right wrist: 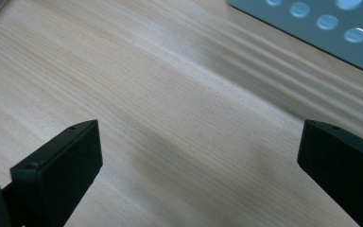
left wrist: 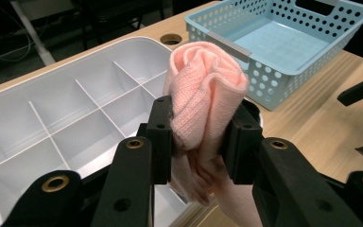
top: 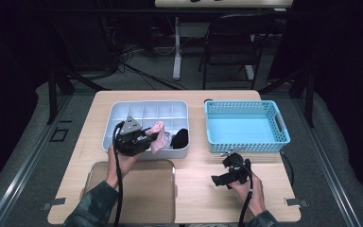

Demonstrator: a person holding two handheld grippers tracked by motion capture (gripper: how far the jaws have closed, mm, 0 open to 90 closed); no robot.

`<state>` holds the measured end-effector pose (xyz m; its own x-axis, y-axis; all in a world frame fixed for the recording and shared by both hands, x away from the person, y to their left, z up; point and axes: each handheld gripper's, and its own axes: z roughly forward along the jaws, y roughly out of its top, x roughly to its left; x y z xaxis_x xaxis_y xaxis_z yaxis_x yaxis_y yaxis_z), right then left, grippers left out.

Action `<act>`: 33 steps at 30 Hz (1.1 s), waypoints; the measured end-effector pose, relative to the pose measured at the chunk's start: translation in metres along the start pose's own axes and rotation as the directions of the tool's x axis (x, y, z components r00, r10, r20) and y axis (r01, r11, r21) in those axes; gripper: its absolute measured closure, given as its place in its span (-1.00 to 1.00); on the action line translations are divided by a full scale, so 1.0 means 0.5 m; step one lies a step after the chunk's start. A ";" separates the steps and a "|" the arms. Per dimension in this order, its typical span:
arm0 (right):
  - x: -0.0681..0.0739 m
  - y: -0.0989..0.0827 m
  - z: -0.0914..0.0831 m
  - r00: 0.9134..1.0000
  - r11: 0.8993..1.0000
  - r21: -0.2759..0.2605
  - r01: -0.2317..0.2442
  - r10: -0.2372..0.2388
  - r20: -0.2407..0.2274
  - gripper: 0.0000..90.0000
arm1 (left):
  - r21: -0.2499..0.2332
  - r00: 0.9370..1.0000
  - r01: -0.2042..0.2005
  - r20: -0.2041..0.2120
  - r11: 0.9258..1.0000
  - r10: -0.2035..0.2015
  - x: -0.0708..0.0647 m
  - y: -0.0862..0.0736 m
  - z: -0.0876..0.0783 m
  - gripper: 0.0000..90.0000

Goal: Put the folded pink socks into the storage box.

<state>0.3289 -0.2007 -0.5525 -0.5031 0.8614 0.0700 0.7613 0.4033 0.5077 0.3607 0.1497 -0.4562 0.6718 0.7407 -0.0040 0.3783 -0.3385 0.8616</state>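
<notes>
Wooden table (top: 198,184): left hand-held gripper (left wrist: 198,135) clamps pink cloth (left wrist: 203,90).

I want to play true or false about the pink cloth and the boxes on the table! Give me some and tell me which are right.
1. The left gripper squeezes a pink cloth. True.
2. The blue basket is full of cloths. False: nothing lies in it.
3. The right gripper holds a cloth too. False: its fingers stand apart over bare table.
4. The white tray has little compartments. True.
5. The white tray sits to the right of the blue basket in the high view. False: it sits to the left.
</notes>
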 end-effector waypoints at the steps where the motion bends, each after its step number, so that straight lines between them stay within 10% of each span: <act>1: 0.000 0.000 0.001 1.000 1.000 -0.005 -0.003 0.003 -0.003 -1.00 | -0.004 1.000 0.004 -0.006 1.000 -0.004 0.003 0.000 -0.002 0.51; 22: 0.001 0.000 0.000 1.000 1.000 -0.003 0.001 -0.001 0.003 -0.98 | -0.009 0.979 0.032 -0.202 0.999 -0.033 0.066 -0.040 0.013 0.51; 33: 0.001 0.000 0.000 1.000 1.000 -0.002 0.003 -0.003 0.000 -0.98 | 0.029 0.973 0.063 -0.222 0.998 -0.055 0.085 -0.066 0.053 0.51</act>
<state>0.3286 -0.2004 -0.5525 -0.5052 0.8602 0.0689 0.7592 0.4050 0.5095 0.3936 0.1768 -0.4985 0.4916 0.8686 0.0619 0.4382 -0.3082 0.8444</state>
